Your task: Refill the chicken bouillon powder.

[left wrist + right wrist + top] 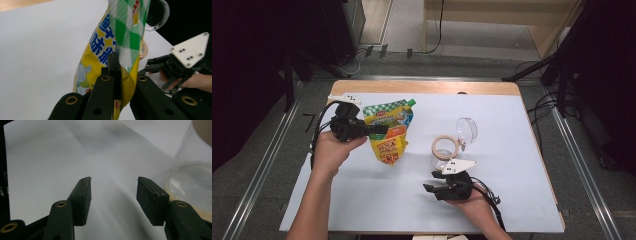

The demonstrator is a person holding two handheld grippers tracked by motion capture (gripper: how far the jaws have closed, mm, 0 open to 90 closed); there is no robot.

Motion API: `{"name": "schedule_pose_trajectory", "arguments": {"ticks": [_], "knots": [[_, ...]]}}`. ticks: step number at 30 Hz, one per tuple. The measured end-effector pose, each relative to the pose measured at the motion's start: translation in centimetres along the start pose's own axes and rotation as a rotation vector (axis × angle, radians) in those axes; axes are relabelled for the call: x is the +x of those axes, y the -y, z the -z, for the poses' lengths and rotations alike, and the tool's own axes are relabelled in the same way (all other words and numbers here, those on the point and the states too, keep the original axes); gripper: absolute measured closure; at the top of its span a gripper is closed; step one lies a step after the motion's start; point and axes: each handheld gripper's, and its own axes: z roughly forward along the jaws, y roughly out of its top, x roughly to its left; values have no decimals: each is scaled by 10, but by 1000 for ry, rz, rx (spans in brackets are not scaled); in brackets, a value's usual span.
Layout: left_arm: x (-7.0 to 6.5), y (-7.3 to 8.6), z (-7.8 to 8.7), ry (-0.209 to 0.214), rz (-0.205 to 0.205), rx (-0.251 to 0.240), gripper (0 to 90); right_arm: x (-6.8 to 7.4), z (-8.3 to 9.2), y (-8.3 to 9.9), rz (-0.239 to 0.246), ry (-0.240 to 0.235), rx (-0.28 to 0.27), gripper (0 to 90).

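Note:
A yellow and green spouted pouch with a green cap hangs at the table's left, gripped at its side edge by my left gripper. In the left gripper view the black jaws of this gripper are pinched on the pouch. My right gripper stands open near the front edge, pointing left, with nothing between its pads. A clear jar with a tan rim and a hinged clear lid stands just behind it; in the right gripper view the jar is at the right.
A white sheet covers the wooden table. The other hand's gripper shows beyond the pouch in the left gripper view. Dark stands and cables lie on the floor around the table.

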Motion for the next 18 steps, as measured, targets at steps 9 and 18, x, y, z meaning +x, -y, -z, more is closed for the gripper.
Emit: {"name": "schedule_pose_trajectory", "arguments": {"ticks": [9, 18], "knots": [[-33, -1, -4, 82, -53, 39, 900, -3, -7, -2, 14, 27, 0, 505], [-64, -3, -15, 135, -107, 90, 900, -2, -16, -7, -2, 37, 1, 631]]}}
